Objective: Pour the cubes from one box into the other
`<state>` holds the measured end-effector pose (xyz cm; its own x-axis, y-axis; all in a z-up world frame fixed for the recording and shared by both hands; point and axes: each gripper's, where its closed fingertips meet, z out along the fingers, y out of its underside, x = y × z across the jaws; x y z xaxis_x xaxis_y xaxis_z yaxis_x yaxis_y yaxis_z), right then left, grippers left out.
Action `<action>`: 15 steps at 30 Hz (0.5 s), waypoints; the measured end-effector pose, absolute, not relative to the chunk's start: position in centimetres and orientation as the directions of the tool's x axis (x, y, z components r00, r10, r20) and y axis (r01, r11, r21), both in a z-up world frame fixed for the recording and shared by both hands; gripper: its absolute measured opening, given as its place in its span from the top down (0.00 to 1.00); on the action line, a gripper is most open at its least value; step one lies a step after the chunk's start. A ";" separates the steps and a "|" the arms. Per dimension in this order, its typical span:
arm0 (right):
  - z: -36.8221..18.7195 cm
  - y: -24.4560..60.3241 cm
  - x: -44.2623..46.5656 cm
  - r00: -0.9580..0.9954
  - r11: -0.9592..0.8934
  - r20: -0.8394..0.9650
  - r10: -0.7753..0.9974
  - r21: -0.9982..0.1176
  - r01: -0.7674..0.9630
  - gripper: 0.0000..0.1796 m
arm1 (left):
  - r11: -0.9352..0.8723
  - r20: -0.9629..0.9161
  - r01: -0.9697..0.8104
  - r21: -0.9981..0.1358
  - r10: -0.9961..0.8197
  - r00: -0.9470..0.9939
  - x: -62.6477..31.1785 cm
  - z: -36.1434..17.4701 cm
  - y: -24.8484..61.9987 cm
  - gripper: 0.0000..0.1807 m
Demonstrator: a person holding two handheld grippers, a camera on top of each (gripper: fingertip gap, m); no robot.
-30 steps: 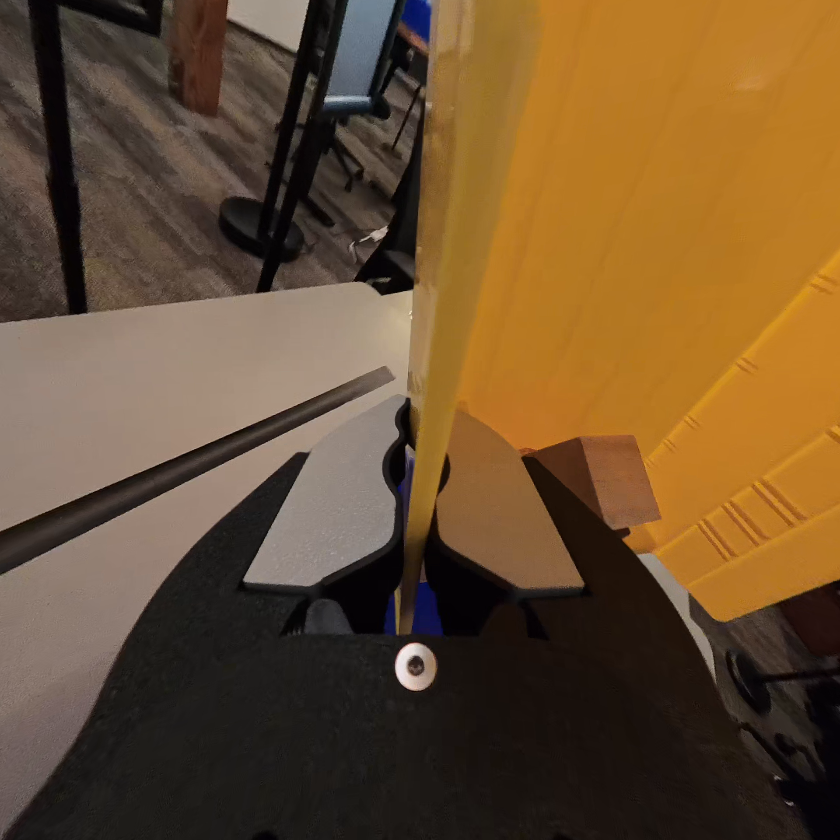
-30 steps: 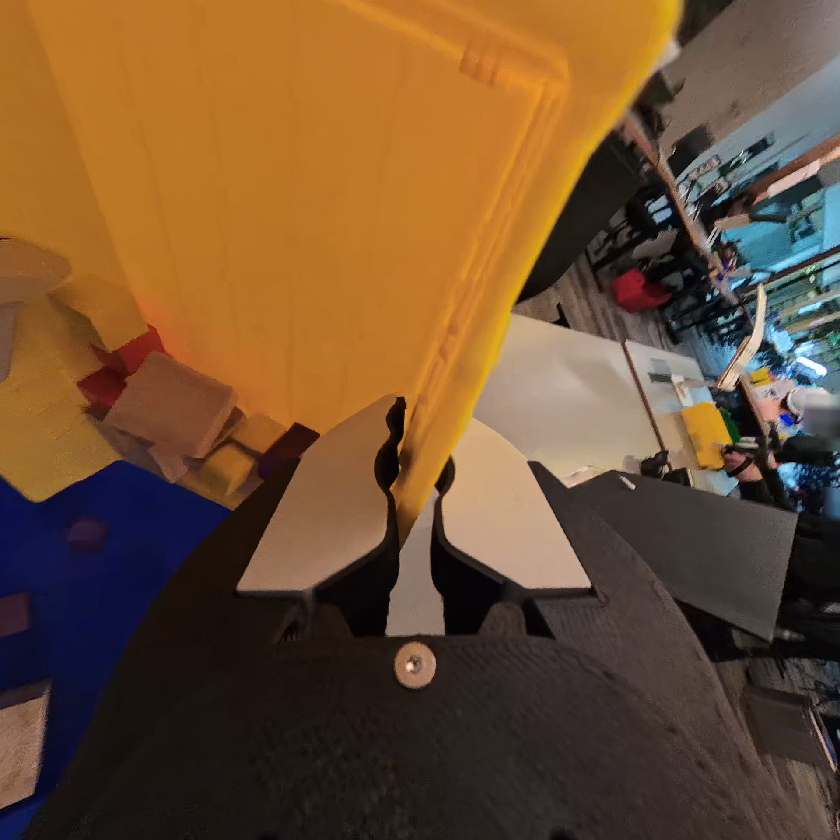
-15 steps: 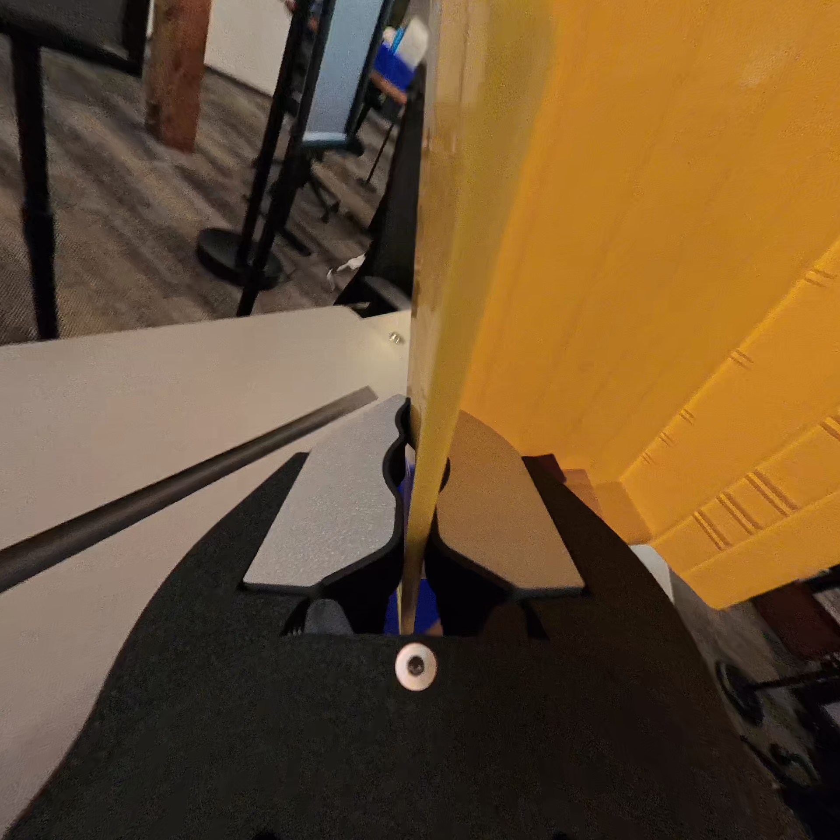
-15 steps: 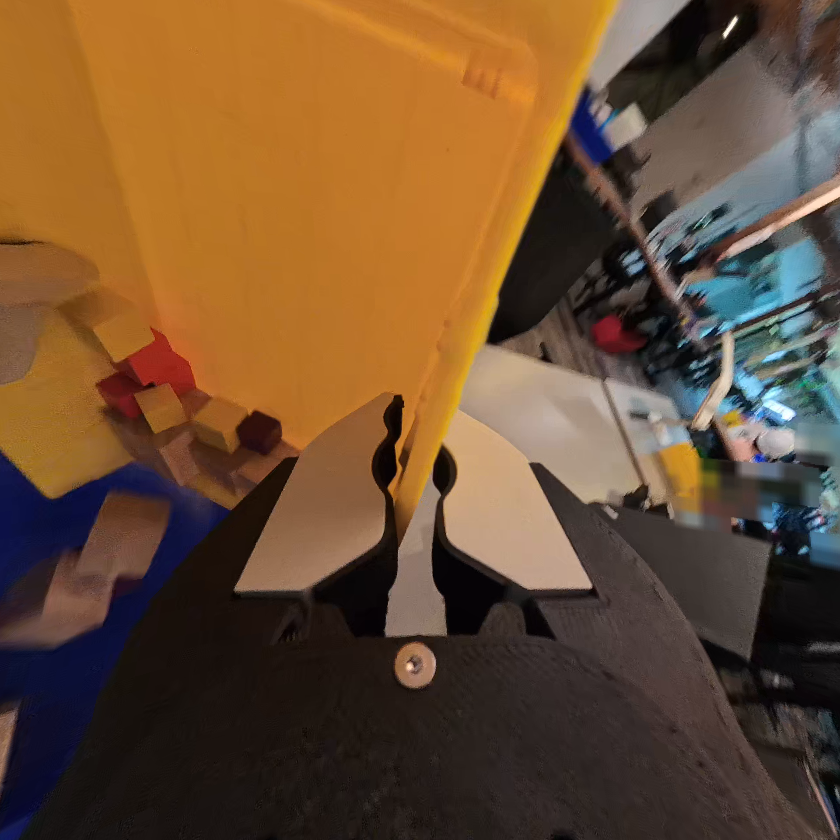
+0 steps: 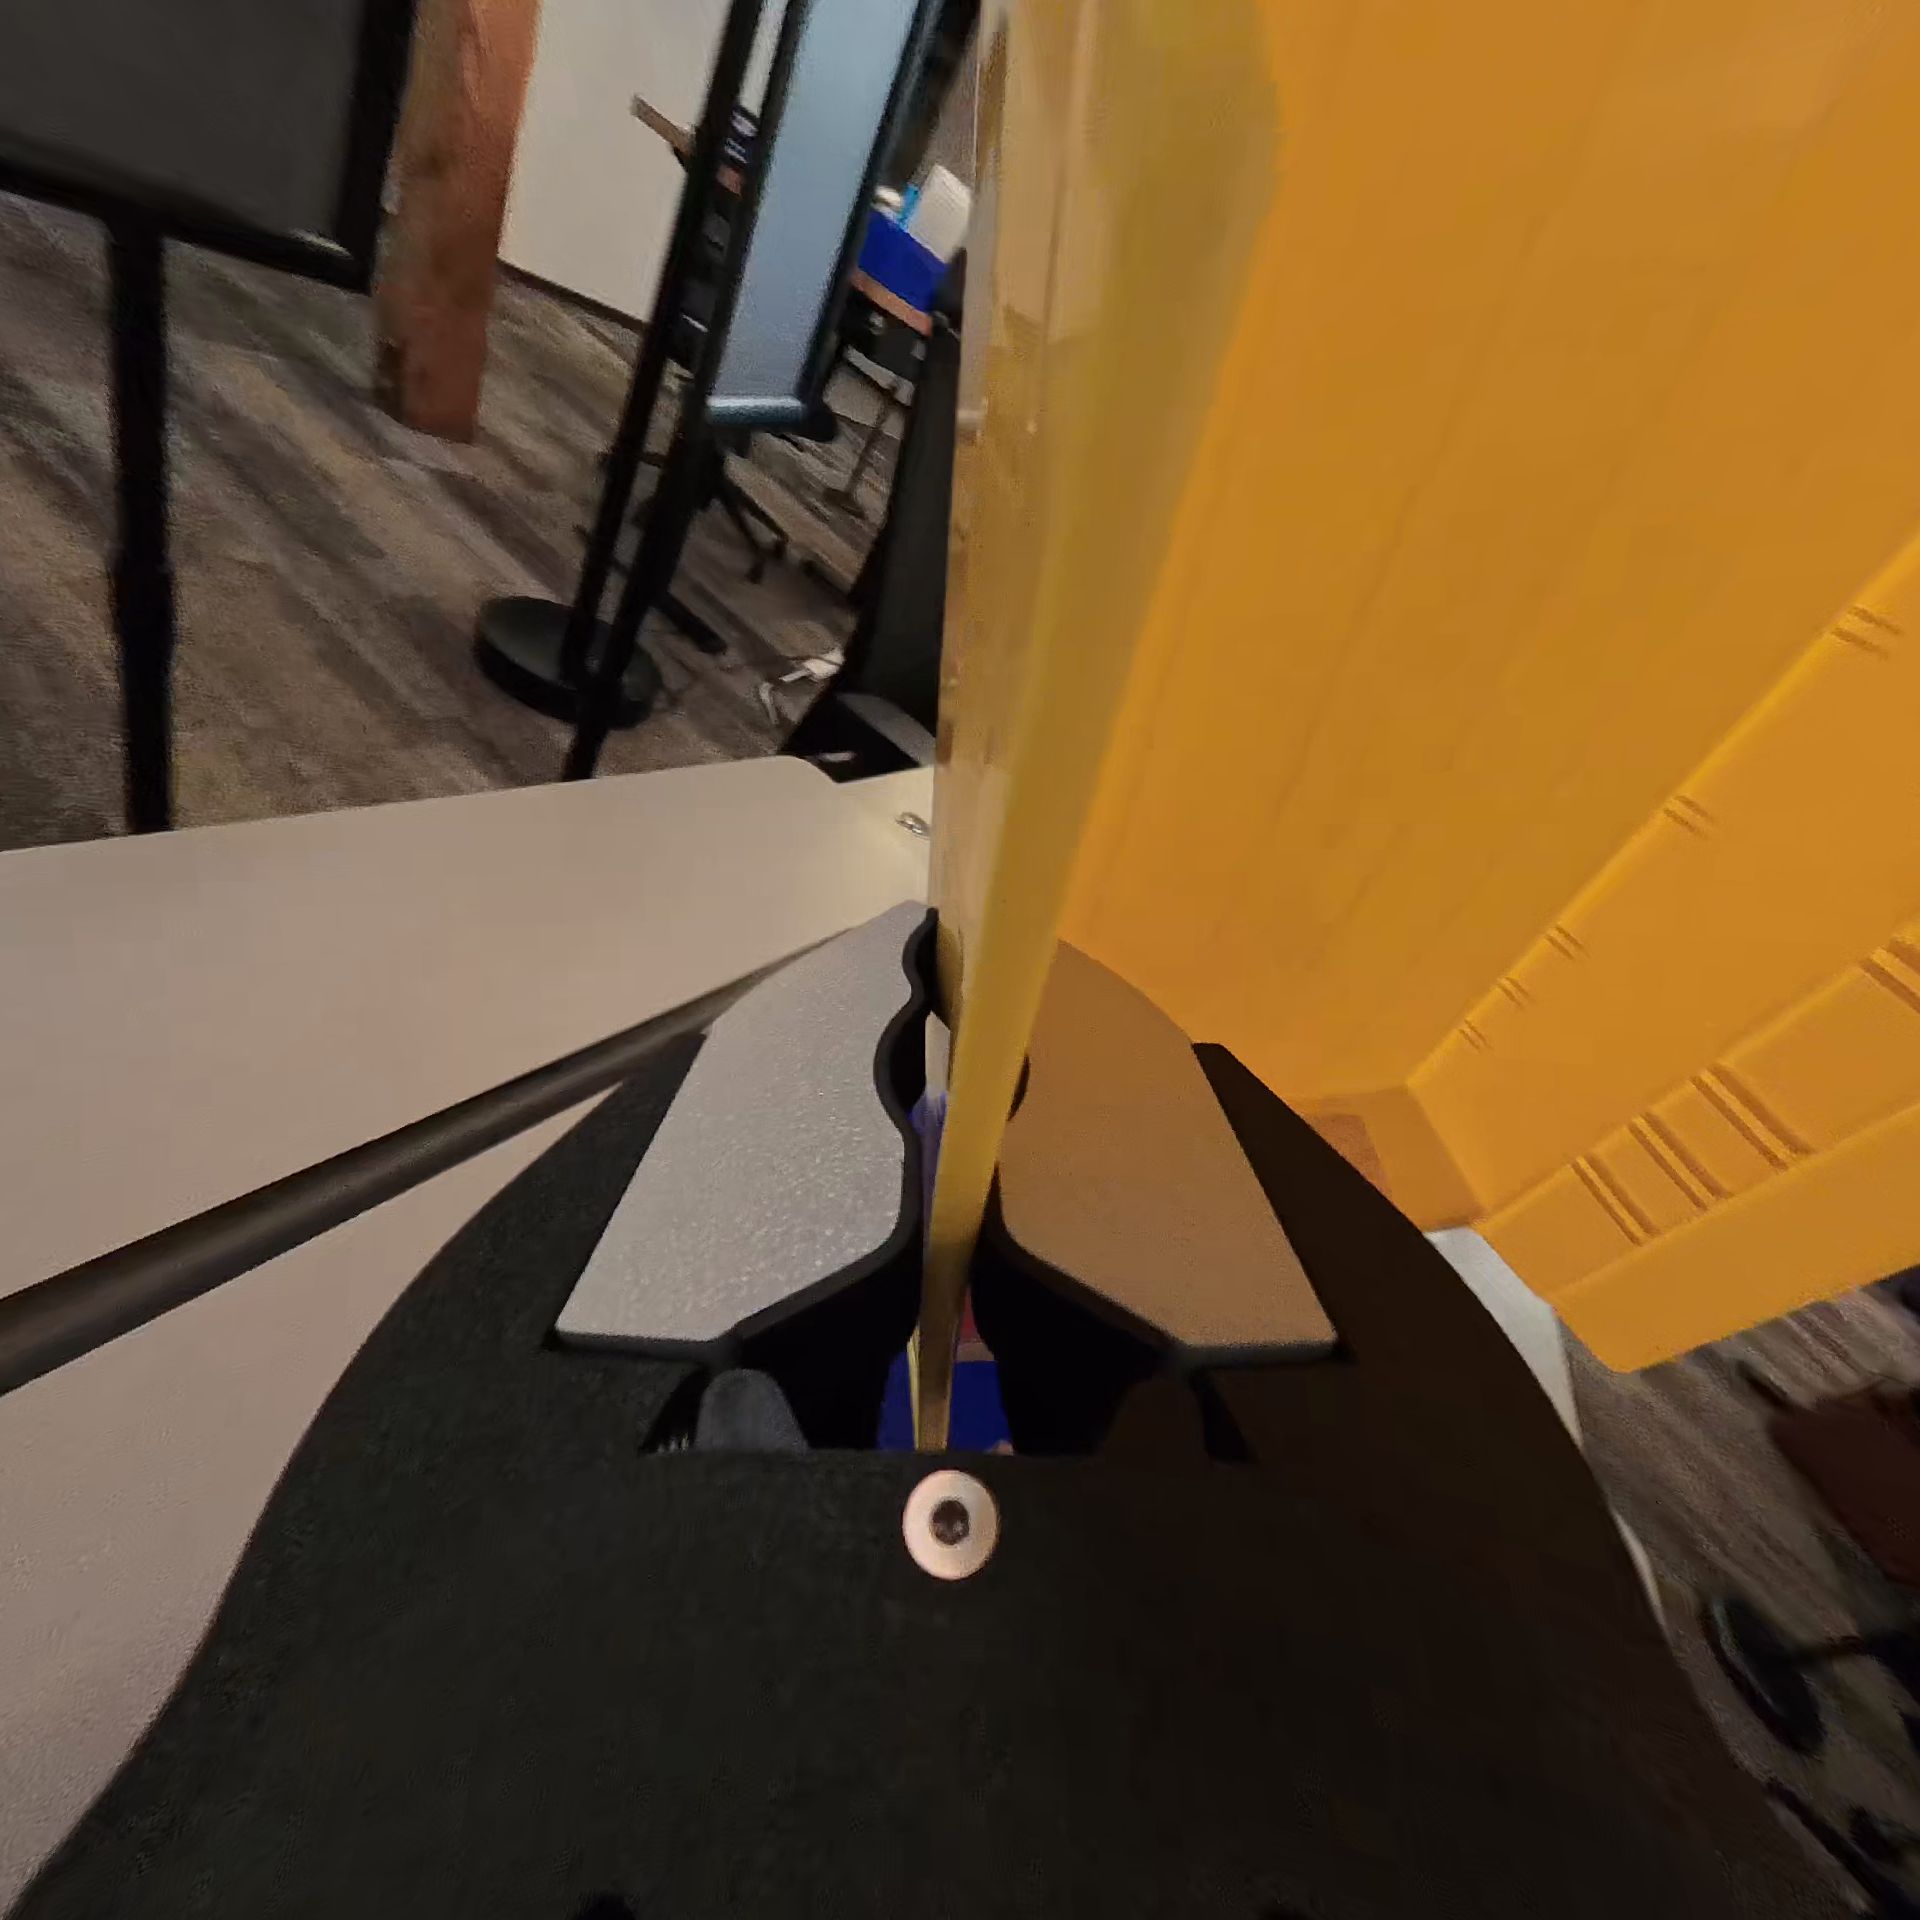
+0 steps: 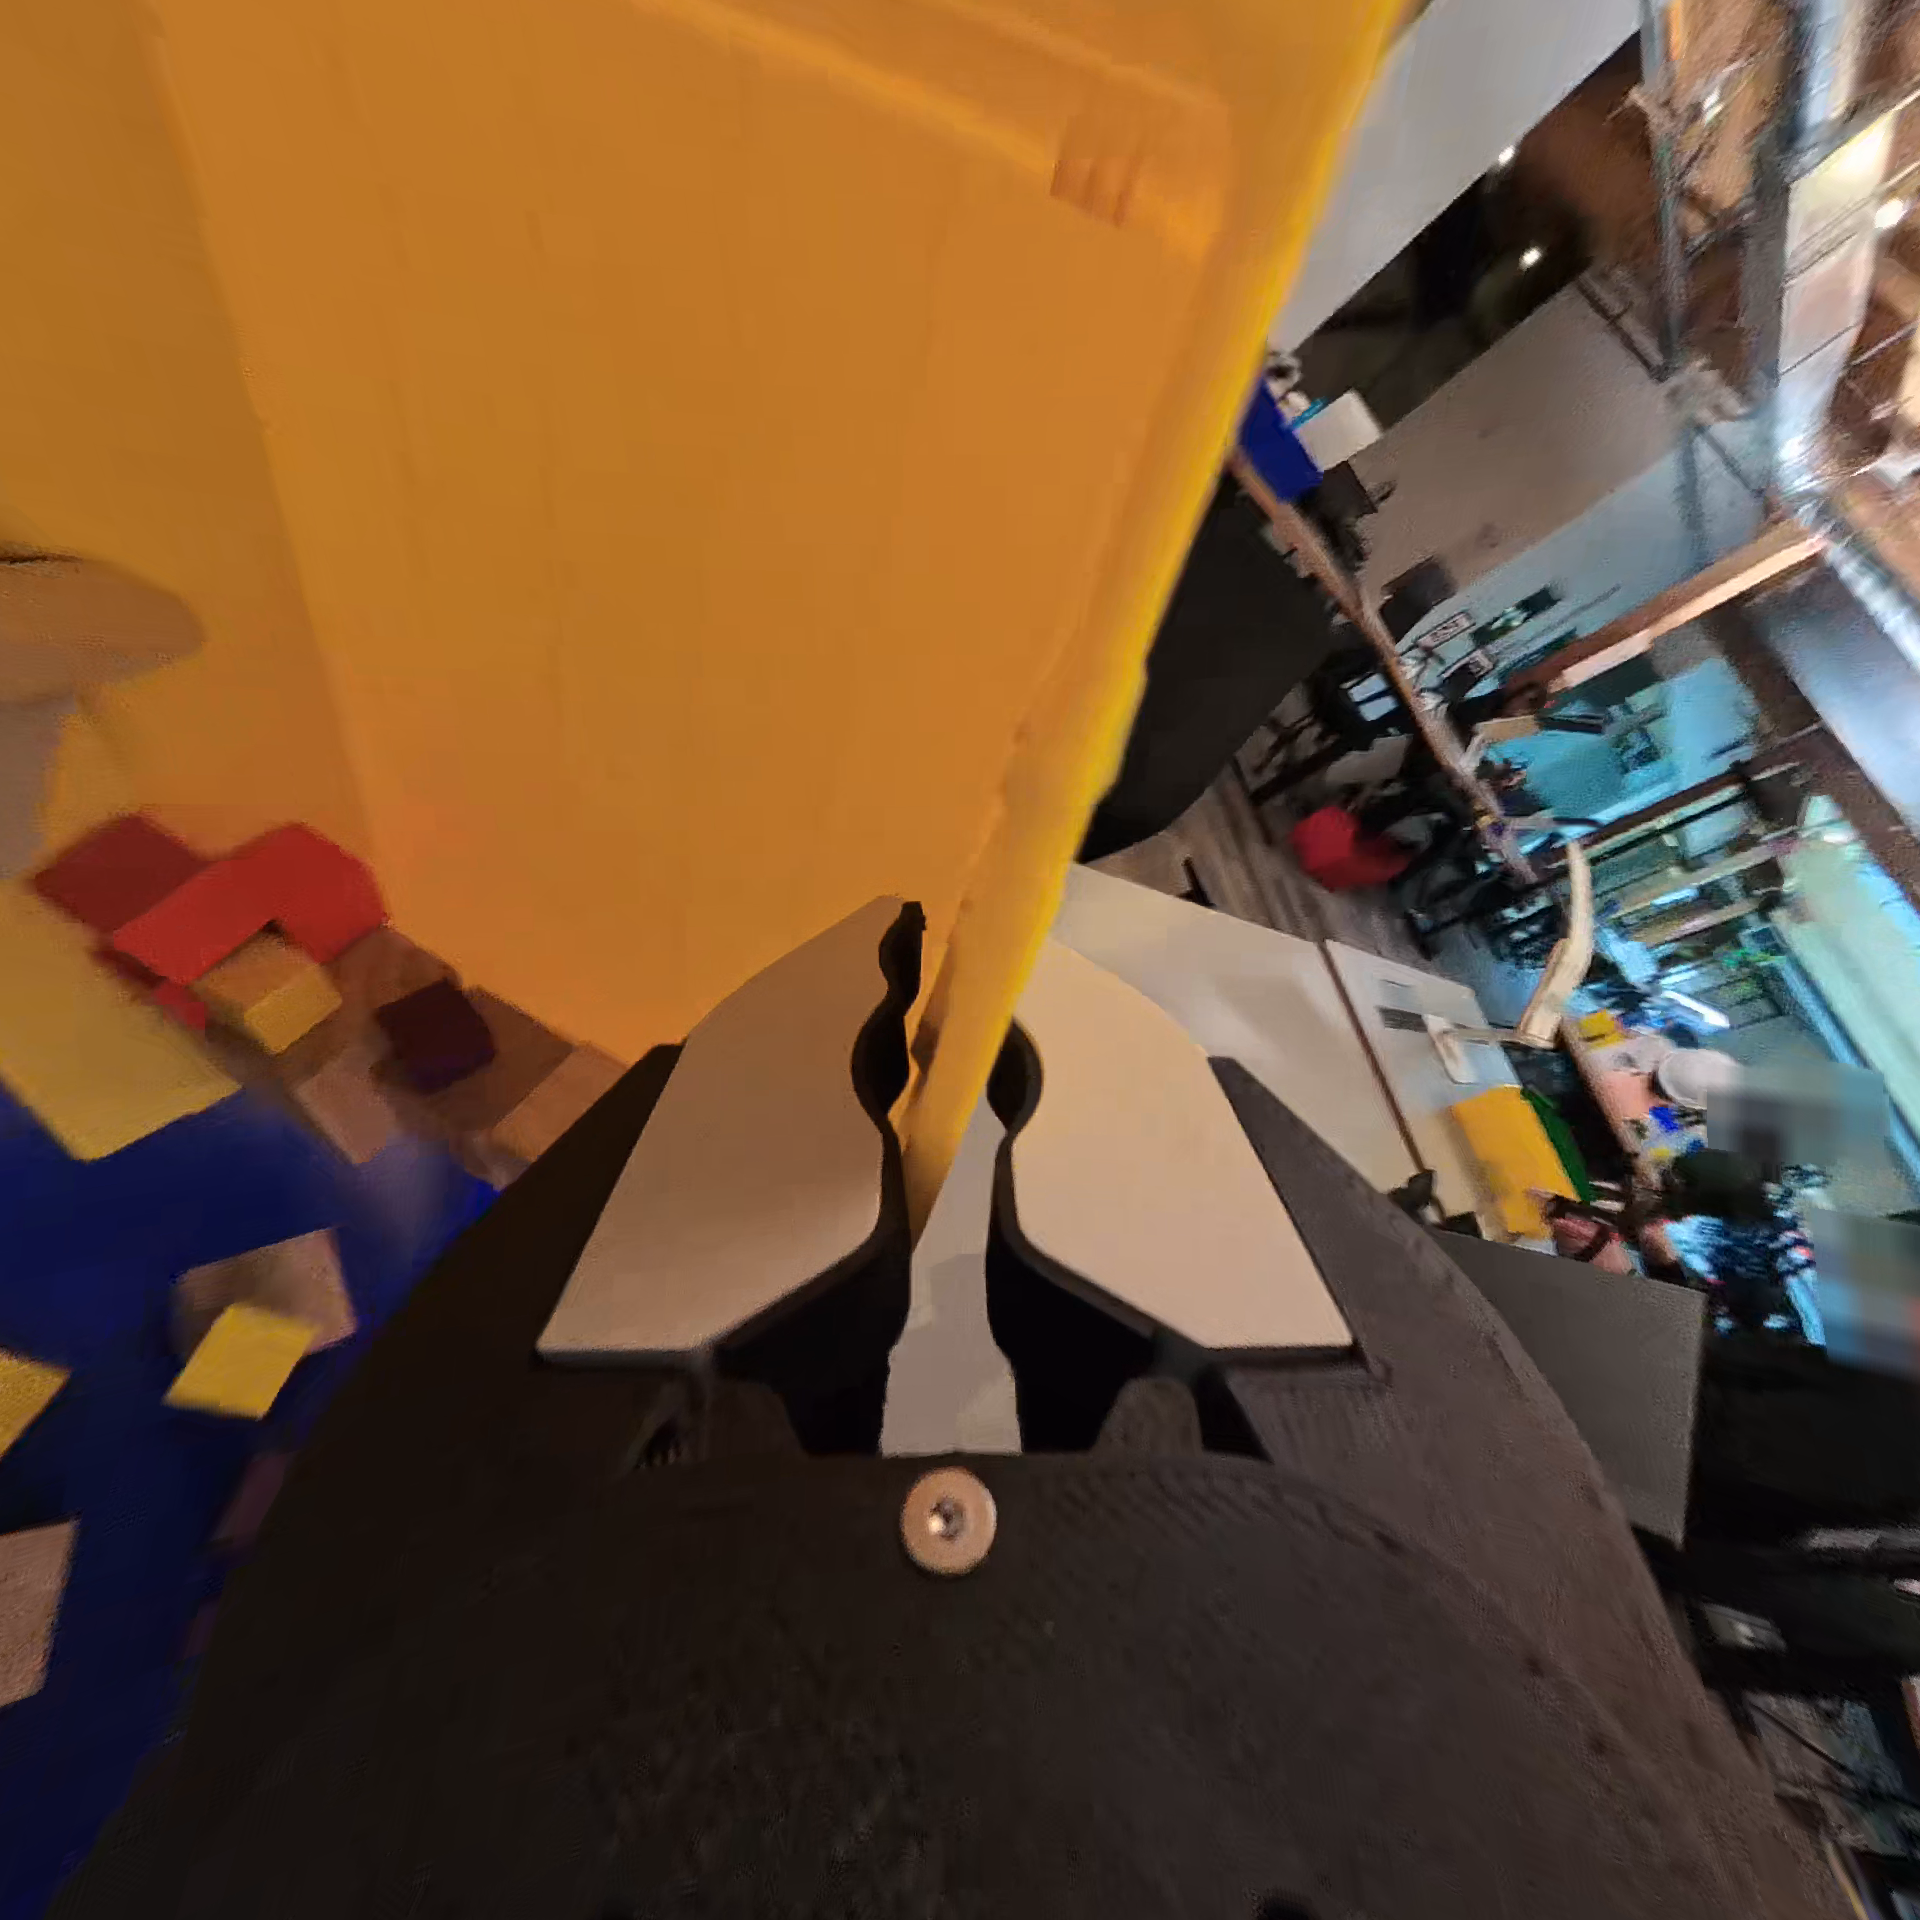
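Cubes (image 6: 260,925) tumbling from tilted yellow box (image 6: 727,468) into blue box (image 6: 94,1247).
Left tool (image 5: 961,1029) and right tool (image 6: 961,1018) each clamp opposite box walls above the table (image 5: 312,935).

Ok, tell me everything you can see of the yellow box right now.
The yellow box looks like smooth plastic, with ribbed steps under its rim in the left wrist view. It is held up and tipped, the left gripper and right gripper each shut on a side wall. Red, yellow and dark cubes lie at its low end.
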<state>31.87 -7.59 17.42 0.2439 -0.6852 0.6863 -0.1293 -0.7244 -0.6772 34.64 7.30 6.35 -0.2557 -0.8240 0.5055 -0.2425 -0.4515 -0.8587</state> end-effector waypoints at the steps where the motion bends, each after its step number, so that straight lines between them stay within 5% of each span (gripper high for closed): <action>1: 17.0 -7.9 32.5 0.242 -0.723 0.683 -0.689 -0.671 -0.165 0.95 | -0.443 0.497 -0.254 -0.860 -0.839 -0.220 34.8 6.1 7.4 0.99; 3: 16.1 -8.3 32.7 0.277 -0.696 0.639 -0.718 -0.674 -0.247 0.95 | -0.432 0.499 -0.300 -0.851 -0.843 -0.203 34.7 5.7 7.2 0.99; 7: 18.2 -7.8 31.6 0.217 -0.729 0.700 -0.680 -0.677 -0.101 0.95 | -0.454 0.494 -0.203 -0.868 -0.833 -0.248 34.4 7.2 7.3 0.98; 10: 16.6 -8.5 32.7 0.267 -0.700 0.648 -0.713 -0.675 -0.231 0.95 | -0.430 0.500 -0.300 -0.852 -0.838 -0.218 34.8 6.0 6.9 0.99; 13: 18.3 -7.8 31.7 0.220 -0.726 0.697 -0.683 -0.681 -0.095 0.95 | -0.455 0.499 -0.212 -0.865 -0.830 -0.251 34.5 7.2 7.2 0.99; 15: 16.7 -8.1 32.8 0.259 -0.715 0.669 -0.697 -0.673 -0.187 0.95 | -0.432 0.491 -0.277 -0.859 -0.848 -0.201 34.7 5.9 7.3 0.99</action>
